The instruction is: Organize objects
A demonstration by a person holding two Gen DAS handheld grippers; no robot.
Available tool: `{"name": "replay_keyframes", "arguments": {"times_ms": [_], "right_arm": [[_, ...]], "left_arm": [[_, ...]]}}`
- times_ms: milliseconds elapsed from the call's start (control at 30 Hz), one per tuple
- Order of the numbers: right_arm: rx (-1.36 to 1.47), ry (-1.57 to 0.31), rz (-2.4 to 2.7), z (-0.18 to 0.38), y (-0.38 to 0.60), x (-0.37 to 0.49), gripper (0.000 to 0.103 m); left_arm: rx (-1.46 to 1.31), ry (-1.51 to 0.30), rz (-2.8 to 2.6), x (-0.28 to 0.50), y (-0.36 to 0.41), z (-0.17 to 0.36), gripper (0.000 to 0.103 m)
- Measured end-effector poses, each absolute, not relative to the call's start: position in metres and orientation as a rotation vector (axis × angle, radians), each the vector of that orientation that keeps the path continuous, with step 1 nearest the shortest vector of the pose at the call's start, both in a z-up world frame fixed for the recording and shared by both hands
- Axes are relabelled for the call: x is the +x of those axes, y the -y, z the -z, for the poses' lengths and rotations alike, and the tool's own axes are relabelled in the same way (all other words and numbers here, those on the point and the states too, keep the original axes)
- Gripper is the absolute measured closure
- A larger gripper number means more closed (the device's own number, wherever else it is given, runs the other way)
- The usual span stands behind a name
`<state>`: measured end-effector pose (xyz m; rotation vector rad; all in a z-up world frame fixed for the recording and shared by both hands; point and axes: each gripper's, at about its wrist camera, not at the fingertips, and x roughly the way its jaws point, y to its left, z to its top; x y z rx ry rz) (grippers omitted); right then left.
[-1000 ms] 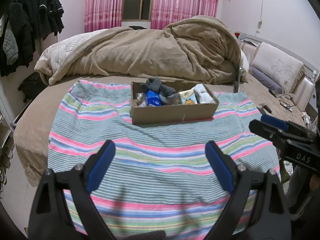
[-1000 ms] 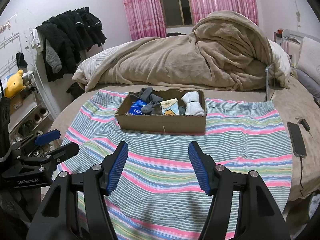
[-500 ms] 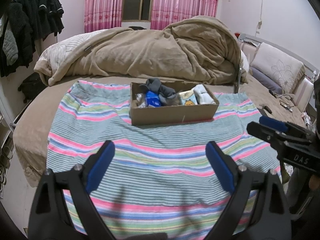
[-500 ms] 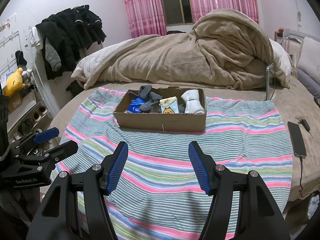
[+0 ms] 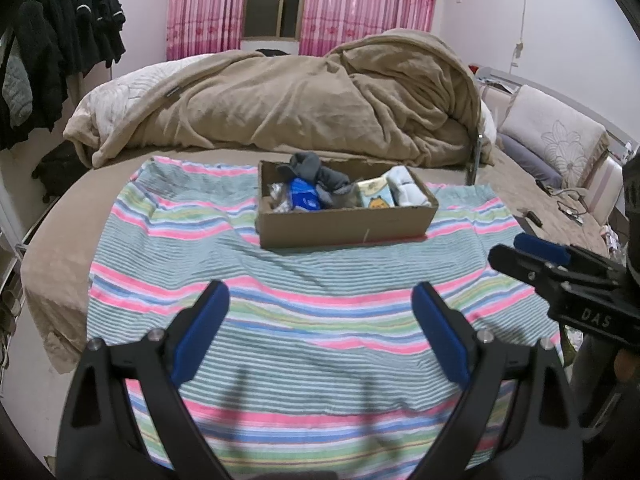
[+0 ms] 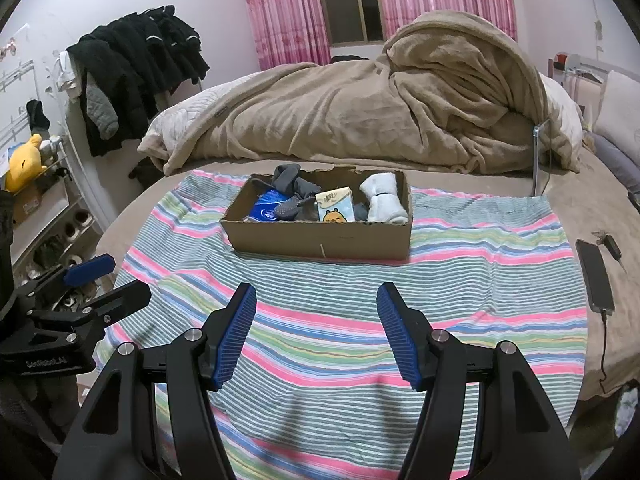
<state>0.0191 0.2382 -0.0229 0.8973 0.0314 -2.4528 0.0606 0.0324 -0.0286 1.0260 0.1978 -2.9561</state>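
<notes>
A brown cardboard box [image 5: 344, 224] [image 6: 320, 240] sits on a striped cloth [image 5: 280, 320] [image 6: 480, 280] on the bed. It holds grey socks [image 6: 292, 184], a blue packet [image 6: 268, 208], a carton with a yellow cartoon face [image 6: 336, 208] and rolled white socks [image 6: 384, 198]. My left gripper [image 5: 320, 320] is open and empty above the cloth, well short of the box. My right gripper [image 6: 316, 322] is open and empty, also short of the box. Each gripper shows at the edge of the other's view, the right one [image 5: 560, 276] and the left one [image 6: 96, 284].
A rumpled tan blanket [image 6: 380, 112] lies behind the box. A phone on a cable [image 6: 594, 276] lies on the bed at the right. Dark clothes [image 6: 136, 68] hang at the left above a shelf with a yellow plush toy [image 6: 24, 160]. Pillows [image 5: 556, 140] are at the far right.
Both grippers have drifted slightly toward the box. Both stay open and empty. Nothing in the box has moved.
</notes>
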Motion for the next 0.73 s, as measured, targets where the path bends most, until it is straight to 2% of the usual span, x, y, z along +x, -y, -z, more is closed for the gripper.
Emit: {"name": "replay_keyframes", "arguments": {"times_ms": [567, 733], "right_arm": [[0.921, -0.034, 2.441, 0.032, -0.235, 0.012, 0.037], [0.931, -0.059, 2.442, 0.033, -0.234, 0.004, 0.037]], "left_arm": [[1.023, -0.203, 2.962, 0.055, -0.031, 0.037, 0.009], [1.011, -0.149, 2.961, 0.044, -0.025, 0.035, 0.009]]}}
